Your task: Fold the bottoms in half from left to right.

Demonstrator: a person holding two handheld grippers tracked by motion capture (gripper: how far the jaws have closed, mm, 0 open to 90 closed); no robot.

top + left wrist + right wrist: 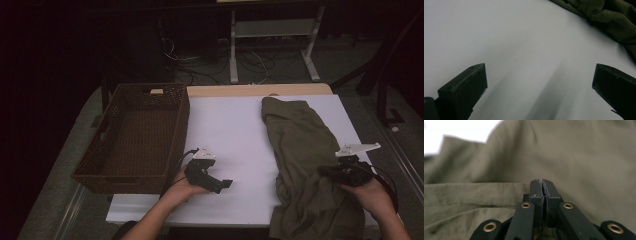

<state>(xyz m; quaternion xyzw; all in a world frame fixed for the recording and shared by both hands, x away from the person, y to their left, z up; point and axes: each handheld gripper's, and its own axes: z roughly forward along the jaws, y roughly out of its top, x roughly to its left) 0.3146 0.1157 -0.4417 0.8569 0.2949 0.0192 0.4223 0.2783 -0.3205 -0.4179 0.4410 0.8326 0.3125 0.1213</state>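
An olive-green garment (300, 145) lies crumpled down the right side of the white tabletop (225, 125), and its near end hangs over the front edge. My right gripper (326, 171) rests low on the garment's near right part, held by a hand. In the right gripper view its jaws (542, 182) stand shut, tips against the olive cloth (579, 157) beside a seam fold; whether cloth is pinched I cannot tell. My left gripper (223, 185) lies near the front middle of the table, open (539, 82), with bare white surface between its jaws. The garment's edge (614, 17) shows beyond it.
A brown wicker basket (182, 125) with nothing in it stands at the table's left, hanging over that edge. A strip of wooden tabletop (250, 90) shows at the back. Cables and a white table frame (272, 30) lie on the dark floor behind.
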